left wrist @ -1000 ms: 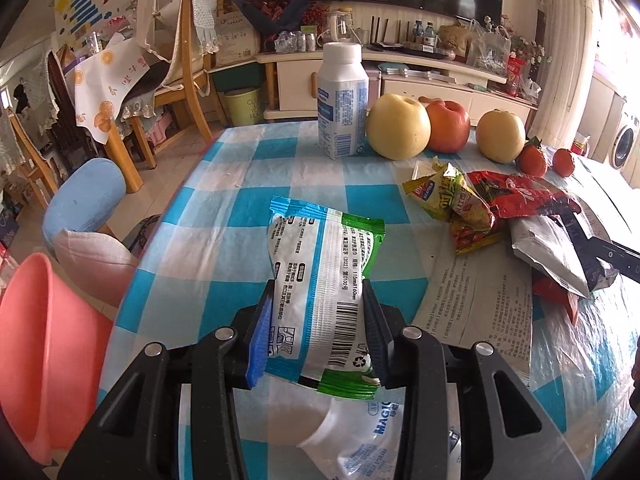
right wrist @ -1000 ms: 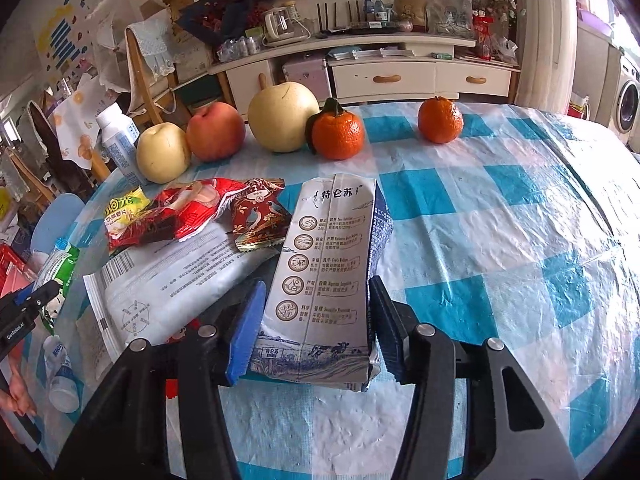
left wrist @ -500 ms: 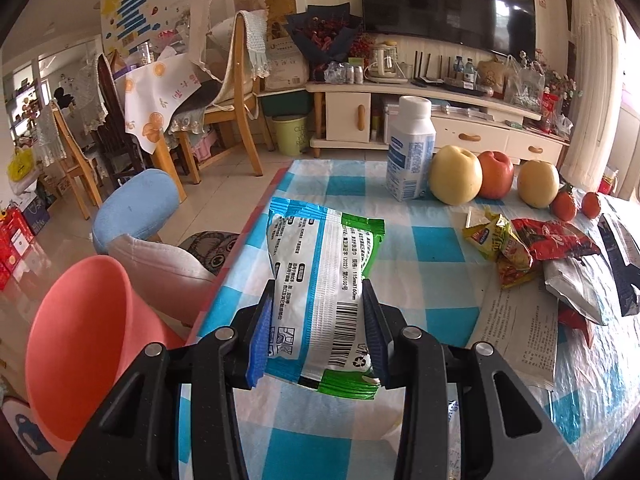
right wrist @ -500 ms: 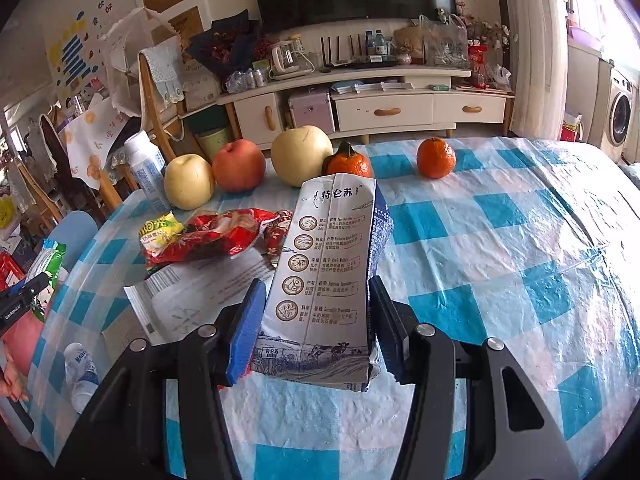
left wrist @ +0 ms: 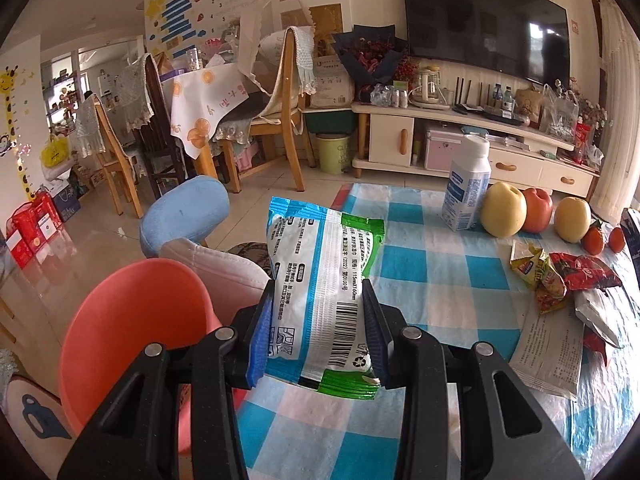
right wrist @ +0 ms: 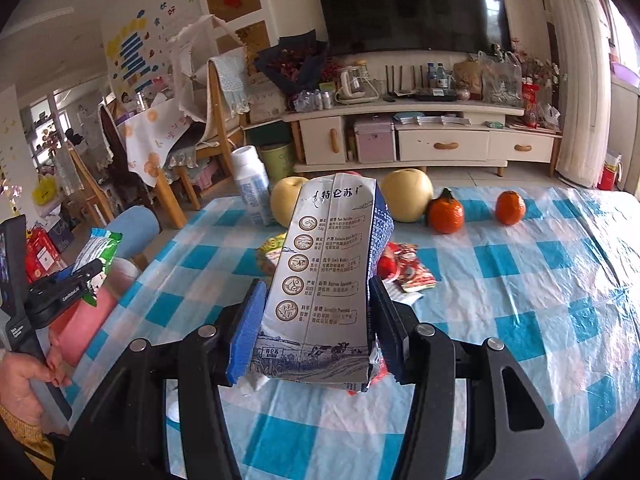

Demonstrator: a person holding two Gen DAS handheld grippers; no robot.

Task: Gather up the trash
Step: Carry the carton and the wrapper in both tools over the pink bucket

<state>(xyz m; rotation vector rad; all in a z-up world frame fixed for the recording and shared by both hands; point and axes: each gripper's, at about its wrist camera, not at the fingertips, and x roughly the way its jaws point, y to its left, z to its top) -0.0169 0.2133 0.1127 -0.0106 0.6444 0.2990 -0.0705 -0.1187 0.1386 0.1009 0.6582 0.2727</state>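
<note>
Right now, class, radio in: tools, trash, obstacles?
Left tool shut on green-and-white plastic wrapper. Right tool shut on silver milk carton. Nothing blocking.

Pears (left wrist: 503,215) three, apple (left wrist: 537,210) one, tangerines (right wrist: 445,215) two.

- Setting: home living-dining room.
- Evidence: wall-mounted television (left wrist: 486,26) above cream media cabinet (right wrist: 420,138); wooden dining chairs (left wrist: 280,108); checked tablecloth (right wrist: 540,280); children's wall decorations (left wrist: 182,4).

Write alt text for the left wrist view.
The left claw grips a white, blue and green plastic snack packet above the edge of a blue-checked table, beside a coral plastic bin. Fruit and crumpled wrappers lie beyond.
</note>
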